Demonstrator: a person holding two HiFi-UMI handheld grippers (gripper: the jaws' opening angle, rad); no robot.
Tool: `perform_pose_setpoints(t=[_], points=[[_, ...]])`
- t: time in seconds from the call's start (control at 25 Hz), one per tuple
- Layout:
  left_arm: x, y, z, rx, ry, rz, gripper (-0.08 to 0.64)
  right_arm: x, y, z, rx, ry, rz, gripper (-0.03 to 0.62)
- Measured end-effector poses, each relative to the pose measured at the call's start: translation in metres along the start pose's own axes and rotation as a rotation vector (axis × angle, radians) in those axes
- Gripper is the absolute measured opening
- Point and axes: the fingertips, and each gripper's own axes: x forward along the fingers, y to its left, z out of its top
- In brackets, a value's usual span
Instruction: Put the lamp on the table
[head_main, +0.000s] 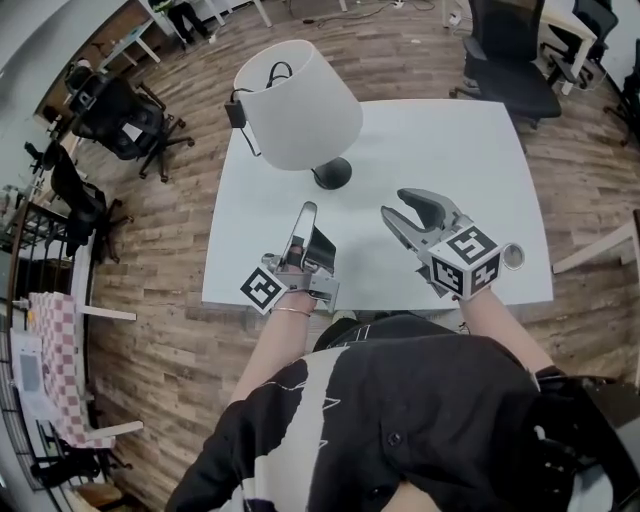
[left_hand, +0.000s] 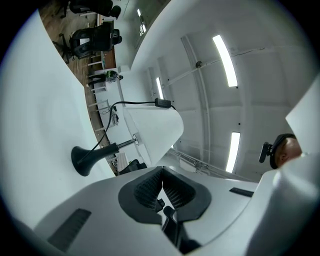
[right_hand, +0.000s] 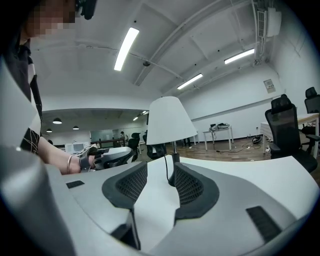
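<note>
White lamp (head_main: 297, 105) stands near far-left edge of table (head_main: 450, 170); left gripper (head_main: 308, 208) closed empty, right gripper (head_main: 393, 203) wide.

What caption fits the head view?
Lamp stands on the table; left gripper shut, right gripper open, both empty.

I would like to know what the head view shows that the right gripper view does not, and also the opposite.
Only the head view shows the marker cube on the right gripper, and the open top of the lamp with the cable inside.
Only the right gripper view shows the ceiling lights and the stem under the lamp's shade.
Both show the lamp standing upright on the white table, the left gripper, and the right gripper's fingers apart with nothing held.
</note>
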Motion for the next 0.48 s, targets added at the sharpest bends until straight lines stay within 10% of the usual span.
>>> perform_pose_setpoints(t=[0.48], points=[[-0.045, -0.040, -0.004, 0.065, 0.052, -0.035, 0.014, 0.012, 0.041, -0.006, 0.027, 0.029, 0.034, 0.170]])
